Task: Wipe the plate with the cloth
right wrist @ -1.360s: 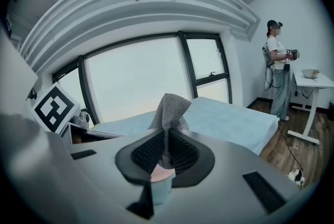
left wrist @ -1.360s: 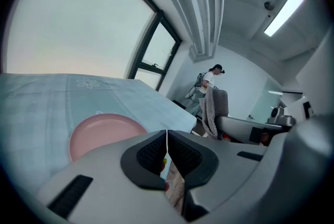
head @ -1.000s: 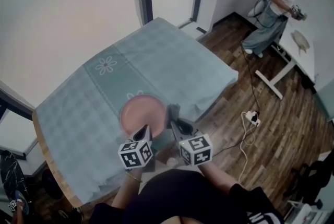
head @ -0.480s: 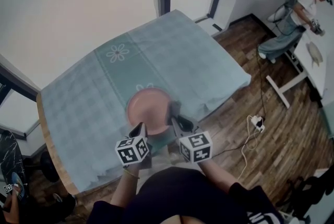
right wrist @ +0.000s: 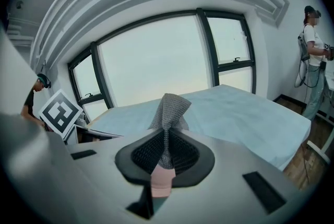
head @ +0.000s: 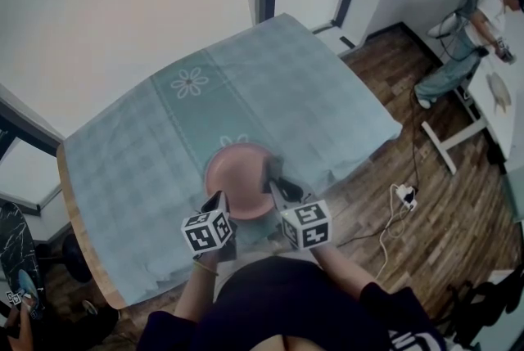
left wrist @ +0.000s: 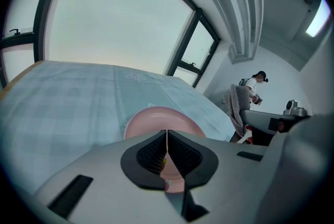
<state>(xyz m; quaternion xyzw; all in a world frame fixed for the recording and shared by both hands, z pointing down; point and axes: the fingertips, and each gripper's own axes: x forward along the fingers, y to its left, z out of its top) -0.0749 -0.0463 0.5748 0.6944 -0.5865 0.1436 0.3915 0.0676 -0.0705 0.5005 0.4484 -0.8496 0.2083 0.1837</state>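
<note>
Op: Both grippers are sitting a touch closer to the plate (head: 237, 179) than a second ago, and the cloth (right wrist: 169, 108) is now reaching its near right rim. My head camera is swinging too, so the table (head: 123, 169) is sitting more central.

Desk: What are the claws doing?

Op: I'm keeping the right gripper (right wrist: 166, 151) clamped on the cloth, with a grey knit fold sticking up past the jaws. I'm holding the left gripper (left wrist: 167, 145) pinched closed on nothing. It's hovering at the plate's near left rim, with pink showing just beyond and beneath it.

Desk: Wiping yet?

Op: I'm judging not; I'm only lining up. The plate is lying flat near the table's front edge and the cloth is hanging beside it. Whether they're touching, I'm not able to tell.

Desk: Next?

Op: I'm thinking of lowering the cloth onto the plate and sweeping across, steadying the rim with the left so nothing is sliding.
</note>
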